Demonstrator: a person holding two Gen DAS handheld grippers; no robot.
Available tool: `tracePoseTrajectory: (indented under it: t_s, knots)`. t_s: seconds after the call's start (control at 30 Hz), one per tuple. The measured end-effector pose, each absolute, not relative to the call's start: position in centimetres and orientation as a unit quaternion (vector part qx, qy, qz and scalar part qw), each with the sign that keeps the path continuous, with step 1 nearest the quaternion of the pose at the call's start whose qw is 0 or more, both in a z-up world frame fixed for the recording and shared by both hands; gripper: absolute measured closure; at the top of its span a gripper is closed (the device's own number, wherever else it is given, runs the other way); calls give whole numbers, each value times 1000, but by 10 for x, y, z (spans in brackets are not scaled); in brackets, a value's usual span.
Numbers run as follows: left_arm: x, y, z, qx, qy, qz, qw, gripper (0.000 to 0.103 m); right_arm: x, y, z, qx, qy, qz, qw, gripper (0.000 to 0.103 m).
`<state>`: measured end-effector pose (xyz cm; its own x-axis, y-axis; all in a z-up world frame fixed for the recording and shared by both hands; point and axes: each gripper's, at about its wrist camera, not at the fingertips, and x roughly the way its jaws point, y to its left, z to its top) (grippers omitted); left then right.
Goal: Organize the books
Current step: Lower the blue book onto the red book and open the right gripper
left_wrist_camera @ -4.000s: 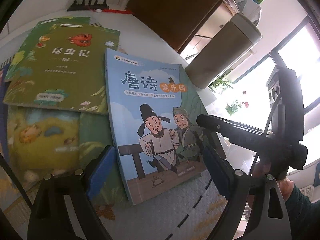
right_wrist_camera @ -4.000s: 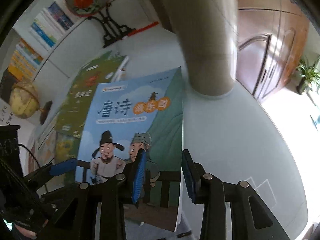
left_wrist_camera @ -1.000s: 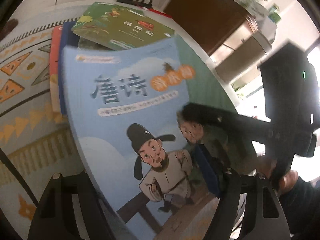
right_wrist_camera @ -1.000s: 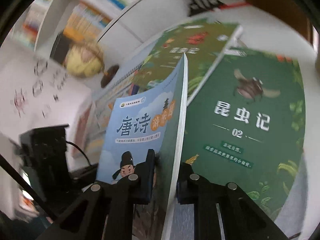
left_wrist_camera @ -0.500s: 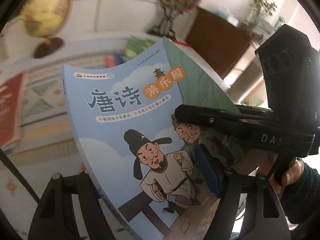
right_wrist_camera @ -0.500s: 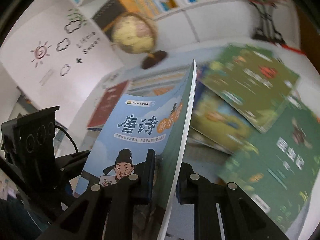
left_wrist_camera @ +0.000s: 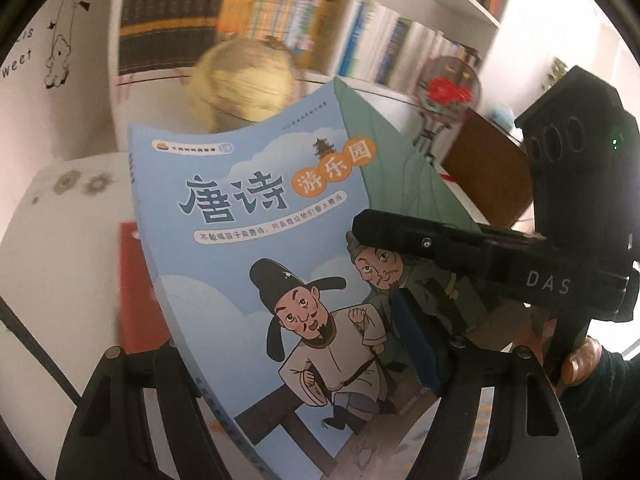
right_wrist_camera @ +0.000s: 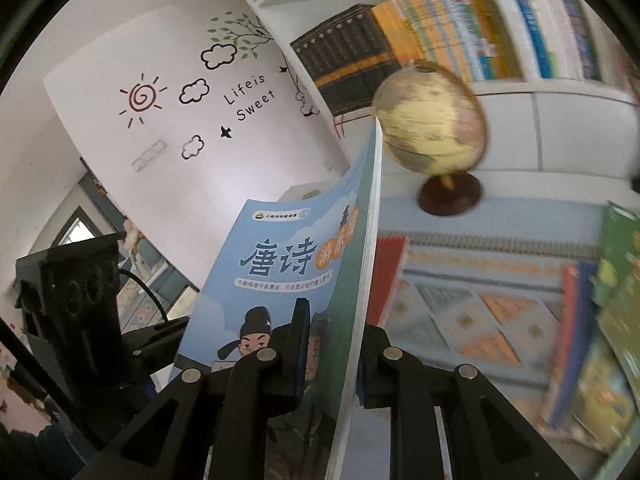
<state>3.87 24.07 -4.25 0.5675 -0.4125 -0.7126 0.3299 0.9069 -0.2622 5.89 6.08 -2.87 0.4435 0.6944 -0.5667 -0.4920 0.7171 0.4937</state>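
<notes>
- Lifted off the table since four seconds ago: blue book [left_wrist_camera: 256,248] now stands near upright in the air in front of the shelf, where earlier it lay flat on the other books.
- One blue book, two grippers on it. Right gripper [right_wrist_camera: 332,360] clamps its lower long edge, jaws narrow, one pad on the cover, one behind.
- Left gripper [left_wrist_camera: 288,344] straddles the lower part of the book, jaws mid-wide; the right pad lies on the cover, the left finger is hidden behind the book, so grip cannot be told for sure.
- Person's hand [left_wrist_camera: 580,360] holds the right gripper's handle, seen in the left view.
- One globe [right_wrist_camera: 432,120] on a dark round base, just behind the book's top corner, blurred.
- One red book [right_wrist_camera: 386,276] flat on the table [right_wrist_camera: 480,216] beyond the blue book; a few green books [right_wrist_camera: 620,256] at the right edge, count unclear from blur.
- Patterned mat [right_wrist_camera: 472,312] under the flat books.
- Shelf [right_wrist_camera: 460,40] behind is packed tight with spines: dark set left, orange and blue sets right.
- One round fan on a stand [left_wrist_camera: 448,88], right of the globe in the left view.
- Wall with cloud and sun stickers [right_wrist_camera: 180,92] on the left.
- Bare table strip in front of the globe base; the globe stands between book and shelf.
</notes>
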Motion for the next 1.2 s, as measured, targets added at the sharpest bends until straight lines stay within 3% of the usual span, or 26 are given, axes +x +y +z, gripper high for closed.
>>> tracePoseTrajectory:
  t_s: [0.33,0.6,0.9,1.2]
  knots:
    - [138,331,-127,-105,473,-231,843,31,156,165,-107,136,453,317,822,84]
    - [162,354,-186,-131,517,-214,818,31,178,184,-166,131,498,283,809,84]
    - [143,382,-185,-172,506,-195,822,25,178,172,-195,166,528,275,786,81]
    - [109,401,-190,-193,513,-151,823,24,166,199,-184,78,524,265,806,67]
